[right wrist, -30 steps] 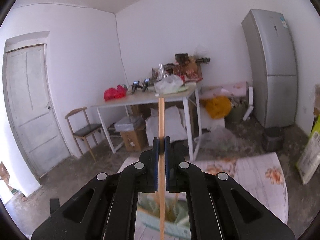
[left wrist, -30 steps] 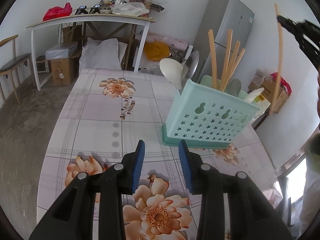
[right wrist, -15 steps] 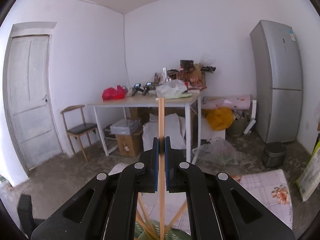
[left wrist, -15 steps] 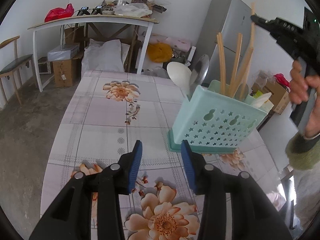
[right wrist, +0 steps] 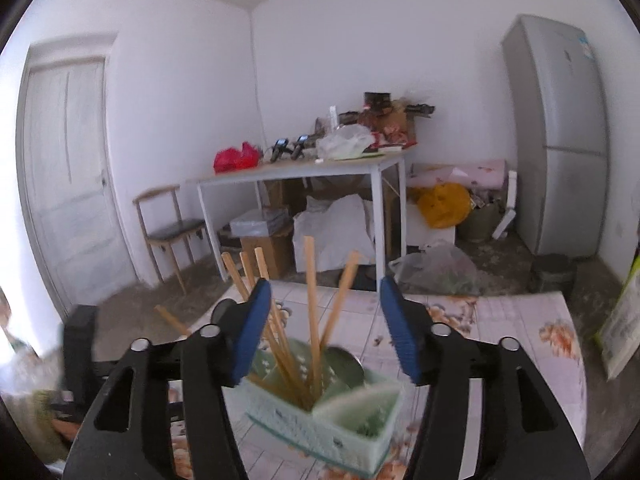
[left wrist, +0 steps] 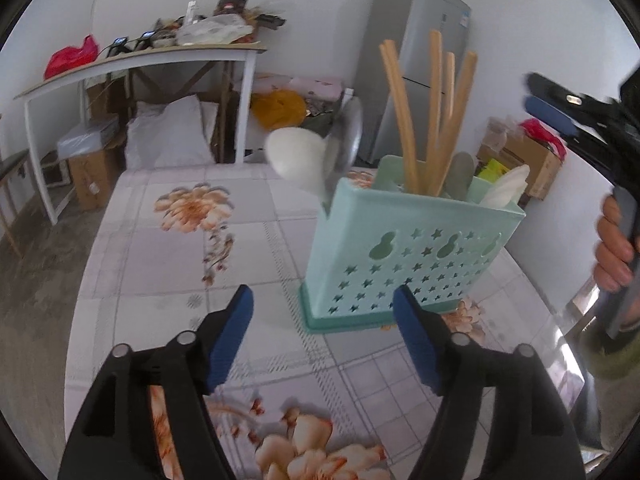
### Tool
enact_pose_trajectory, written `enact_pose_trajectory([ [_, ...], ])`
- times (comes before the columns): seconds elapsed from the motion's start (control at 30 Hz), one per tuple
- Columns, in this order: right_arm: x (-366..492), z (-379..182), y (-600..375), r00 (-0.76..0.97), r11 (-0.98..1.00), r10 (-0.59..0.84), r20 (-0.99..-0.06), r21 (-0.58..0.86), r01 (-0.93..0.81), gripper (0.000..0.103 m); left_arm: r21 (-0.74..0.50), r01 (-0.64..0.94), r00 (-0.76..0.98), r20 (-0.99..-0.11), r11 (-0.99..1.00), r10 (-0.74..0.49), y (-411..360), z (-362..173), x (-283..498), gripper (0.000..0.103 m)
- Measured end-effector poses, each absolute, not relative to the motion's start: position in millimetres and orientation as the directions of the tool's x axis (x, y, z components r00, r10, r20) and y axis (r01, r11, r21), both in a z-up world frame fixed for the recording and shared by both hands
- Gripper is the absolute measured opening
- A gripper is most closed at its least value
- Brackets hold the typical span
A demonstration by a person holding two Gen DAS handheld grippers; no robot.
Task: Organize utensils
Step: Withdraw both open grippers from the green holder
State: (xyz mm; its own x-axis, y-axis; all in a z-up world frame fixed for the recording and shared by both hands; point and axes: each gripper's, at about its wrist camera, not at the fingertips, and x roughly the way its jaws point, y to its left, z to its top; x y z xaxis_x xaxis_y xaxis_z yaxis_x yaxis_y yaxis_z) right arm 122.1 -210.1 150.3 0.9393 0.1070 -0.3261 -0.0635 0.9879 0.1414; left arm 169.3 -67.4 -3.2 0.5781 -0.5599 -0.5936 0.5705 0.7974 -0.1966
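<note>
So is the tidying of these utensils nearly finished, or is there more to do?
Nearly finished, it seems. The chopsticks and spoons already stand in the green holder. Both the right gripper and the left gripper are opening with nothing between their jaws. No loose utensils show on the table.

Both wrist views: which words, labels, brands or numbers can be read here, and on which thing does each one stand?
No text can be read in either view.
Tall grey fridge: small blue-and-white sticker near its top, too small and blurred to read.
Items piled on the white-legged side table: any print is too blurred to read.
Mint-green plastic utensil basket with star holes: cut-out shapes only, no writing.
</note>
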Motion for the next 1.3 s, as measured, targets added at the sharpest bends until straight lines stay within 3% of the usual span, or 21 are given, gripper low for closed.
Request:
enact_pose_trajectory([
  [0.1,103.7,138.0,-229.4,0.932,0.966,0.146,-0.331,0.250,-0.062,0.063,-0.195,0.599,0.561,-0.591,0.777,-0.580,-79.1,-5.8,178.9,0.075],
  [0.27,106.2,87.2,-244.6,0.849,0.922,0.258,-0.462,0.381,-0.073,0.065,-0.219,0.629,0.515,-0.601,0.746,-0.611,-95.1,-13.8,196.7,0.076],
  [0.47,132.8,45.5,-241.3,0.779,0.924,0.293,-0.555,0.373,-0.082,0.065,-0.249,0.645,0.474,-0.611,0.722,-0.634,-110.8,-17.8,205.4,0.076],
  [1.13,119.4,33.3,-209.5,0.742,0.926,0.323,-0.587,0.359,-0.119,0.068,-0.252,0.544,0.493,-0.675,0.800,-0.549,-86.9,-8.2,141.8,0.077],
  [1.3,111.5,33.9,-195.1,0.751,0.947,0.276,-0.600,0.301,-0.108,0.068,-0.219,0.562,0.503,-0.675,0.798,-0.539,-81.1,-9.9,130.6,0.077],
])
